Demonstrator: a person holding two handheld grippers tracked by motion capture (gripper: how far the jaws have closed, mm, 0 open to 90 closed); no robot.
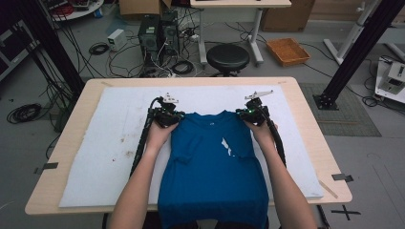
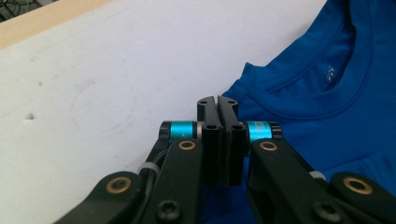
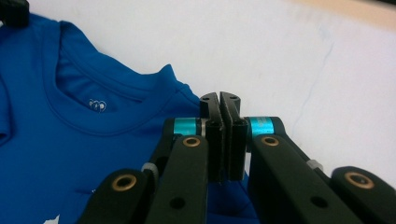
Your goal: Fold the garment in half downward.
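Both shoulders pinched, shirt half off the near edge

We have the left gripper (image 1: pixel 168 116) and the right gripper (image 1: pixel 254 114) each clamped on a shoulder of the blue shirt (image 1: pixel 212 167), jaws pressed together with a thin fold of cloth between them; the collar (image 2: pixel 322 100) lies between the two tools, the hem hangs over the table (image 1: pixel 305 95) edge behind them. Risks, as we judge them: a pinch this shallow may slip under the shirt's own weight; uneven pulling would skew it on the white mat (image 1: pixel 110 133); the folded-in sleeves could bunch.
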